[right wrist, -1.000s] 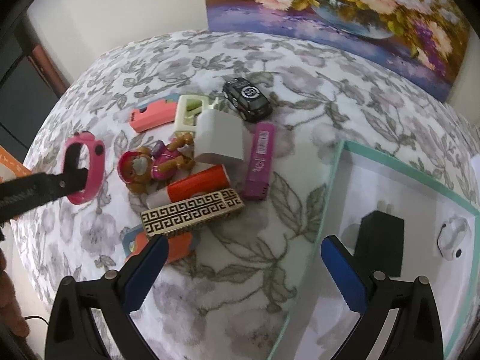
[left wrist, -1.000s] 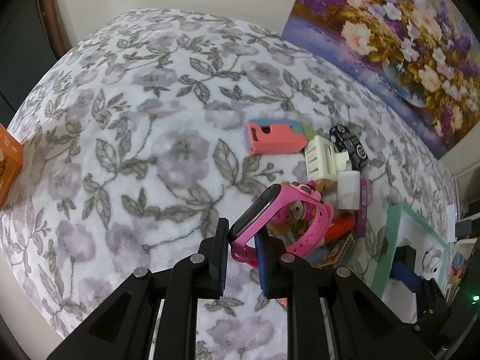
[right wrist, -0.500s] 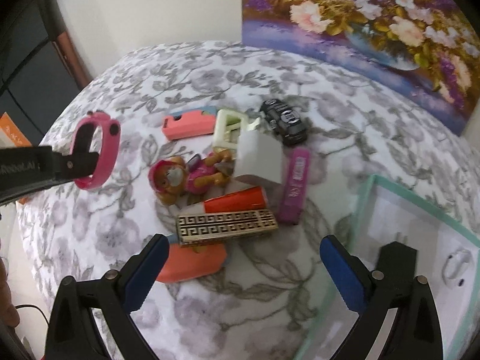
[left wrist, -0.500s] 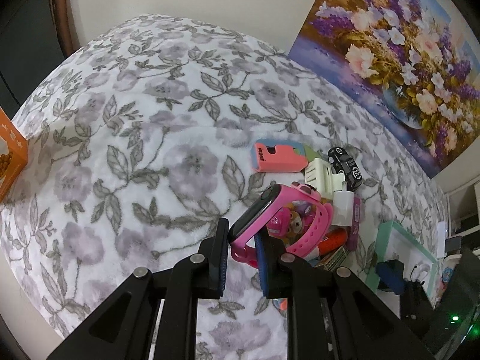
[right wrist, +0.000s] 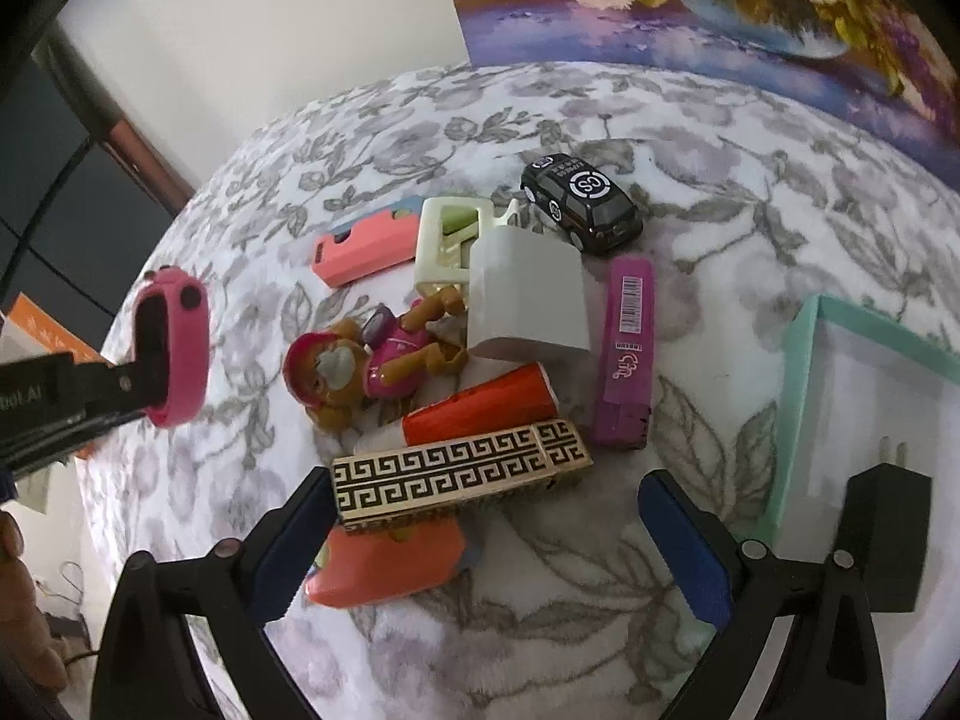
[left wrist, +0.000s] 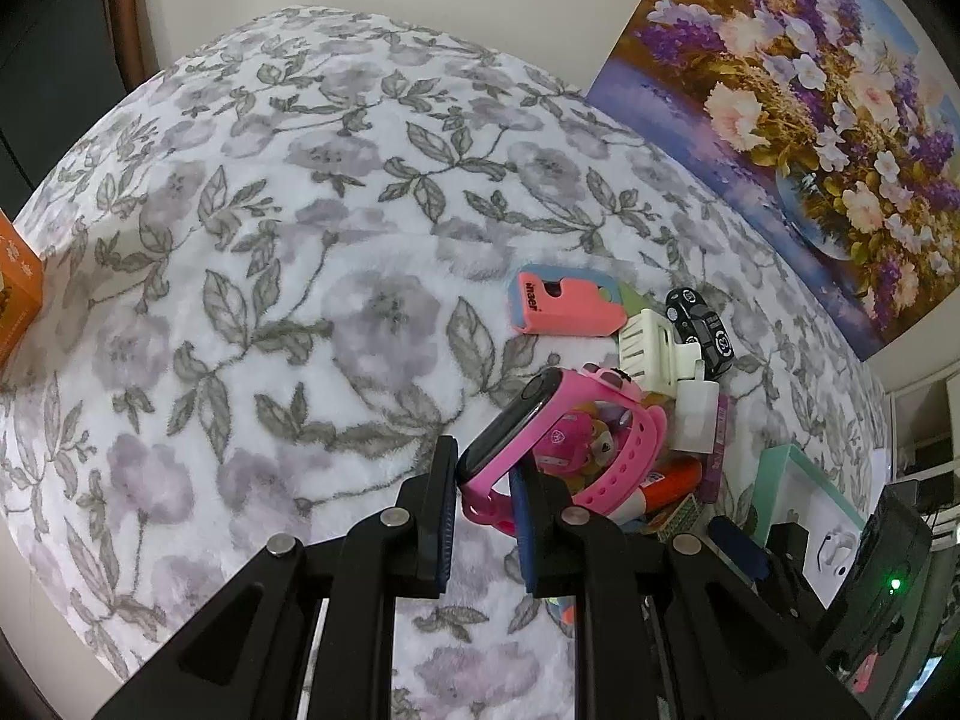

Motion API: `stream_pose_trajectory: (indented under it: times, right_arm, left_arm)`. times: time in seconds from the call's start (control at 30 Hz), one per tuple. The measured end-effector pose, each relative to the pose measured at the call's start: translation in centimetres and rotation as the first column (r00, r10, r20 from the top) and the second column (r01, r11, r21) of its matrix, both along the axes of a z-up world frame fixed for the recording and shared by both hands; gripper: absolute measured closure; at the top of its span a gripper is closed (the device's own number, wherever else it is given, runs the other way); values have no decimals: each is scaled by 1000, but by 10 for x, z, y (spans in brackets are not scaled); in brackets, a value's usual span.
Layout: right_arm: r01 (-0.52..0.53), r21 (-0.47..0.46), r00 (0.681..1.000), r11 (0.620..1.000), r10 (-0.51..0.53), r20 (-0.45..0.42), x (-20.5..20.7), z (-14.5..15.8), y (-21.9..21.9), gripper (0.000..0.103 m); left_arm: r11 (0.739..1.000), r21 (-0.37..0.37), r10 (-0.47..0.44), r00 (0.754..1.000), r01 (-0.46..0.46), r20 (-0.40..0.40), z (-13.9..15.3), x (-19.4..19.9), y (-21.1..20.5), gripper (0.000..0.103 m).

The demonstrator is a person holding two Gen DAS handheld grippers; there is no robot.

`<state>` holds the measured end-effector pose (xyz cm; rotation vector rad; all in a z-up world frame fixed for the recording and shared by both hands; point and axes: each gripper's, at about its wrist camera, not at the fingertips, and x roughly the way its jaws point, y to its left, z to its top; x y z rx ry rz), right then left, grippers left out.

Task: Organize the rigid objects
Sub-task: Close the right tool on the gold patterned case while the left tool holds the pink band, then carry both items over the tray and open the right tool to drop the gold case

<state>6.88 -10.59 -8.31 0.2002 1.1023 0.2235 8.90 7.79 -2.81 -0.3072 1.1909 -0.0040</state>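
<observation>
left gripper (left wrist: 483,480) clamped on pink watch (left wrist: 558,438), held up off the floral blanket (left wrist: 240,240) | right gripper (right wrist: 486,546) jaws wide apart, nothing gripped, over patterned box (right wrist: 456,474) in the toy pile

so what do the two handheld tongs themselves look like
Both are matte black plastic tongs with angular, flat-sided arms and round silver rivets at the joints. Each finger ends in a dark blue ribbed pad. That goes for the left tongs and the right tongs. White lettering, only partly readable, marks the left tongs' side in the right wrist view. No cables or sleeves show.
</observation>
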Motion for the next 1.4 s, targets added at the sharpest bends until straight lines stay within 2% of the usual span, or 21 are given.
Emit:
stream_pose_trajectory:
  times: [0.17, 0.5, 0.7, 0.83, 1.03, 1.4]
  right_arm:
    - [-16, -13, 1000, 1000, 16, 14, 4, 0, 4, 16]
    - [-8, -17, 1000, 1000, 8, 11, 1, 2, 1, 18]
    - [23, -17, 999, 1000, -22, 45, -8, 24, -9, 18]
    - [71, -21, 995, 997, -69, 76, -16, 45, -21, 18]
    - [131, -105, 987, 986, -119, 109, -34, 73, -39, 18]
    - [297, -145, 954, 944, -287, 85, -63, 91, -109, 18]
  left_arm:
    - [1000, 4, -2, 1000, 2, -8, -3, 2, -1, 85]
    - [1000, 9, -17, 1000, 17, 3, -1, 3, -4, 85]
    - [999, 17, -29, 999, 28, 41, 12, 2, -5, 85]
    - [998, 38, -42, 997, 40, 69, 22, -1, -13, 85]
    - [996, 66, -74, 993, 68, 93, 35, -7, -30, 85]
    - [975, 113, -204, 971, 190, 125, 54, -25, -93, 85]
